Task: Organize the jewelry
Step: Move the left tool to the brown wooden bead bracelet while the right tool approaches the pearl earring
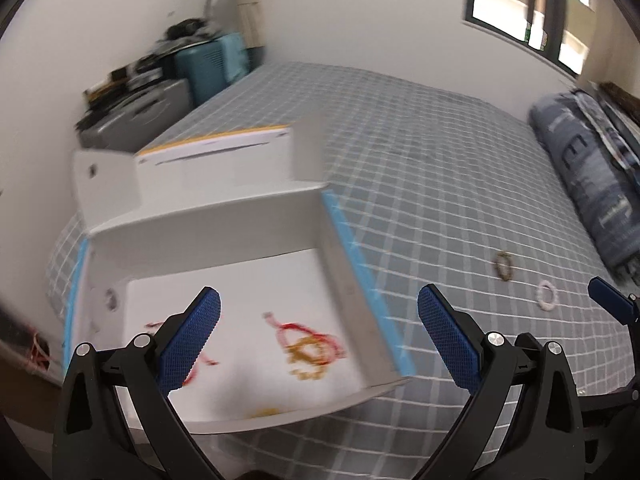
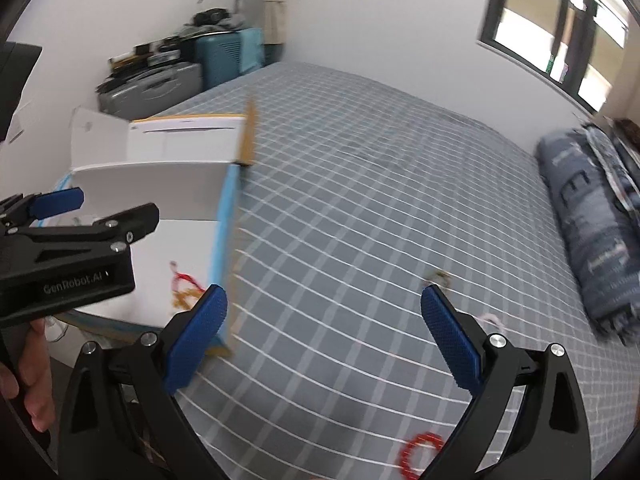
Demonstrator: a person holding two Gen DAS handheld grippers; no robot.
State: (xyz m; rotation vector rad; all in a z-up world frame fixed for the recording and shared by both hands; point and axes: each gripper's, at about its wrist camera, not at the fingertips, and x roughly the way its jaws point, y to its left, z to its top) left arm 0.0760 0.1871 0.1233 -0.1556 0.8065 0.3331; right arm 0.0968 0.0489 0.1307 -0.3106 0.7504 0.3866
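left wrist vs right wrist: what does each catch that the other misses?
Left wrist only: the white box's whole floor, with a second red string piece behind the left claw's pad.

Right wrist only: a red bead bracelet on the bedsheet below the right claw, and the hand holding the left tool.

Both: the box, its red-and-gold jewelry tangle, the brown bracelet, the pink bracelet, the checked bedsheet. Both claws open and empty.

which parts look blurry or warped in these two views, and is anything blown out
Left wrist view: the white box and the jewelry inside are motion-smeared, the left gripper stays sharp, the window is overexposed. Right wrist view: the bed grid bows from fisheye, the red bracelet is soft, the right gripper crisp.
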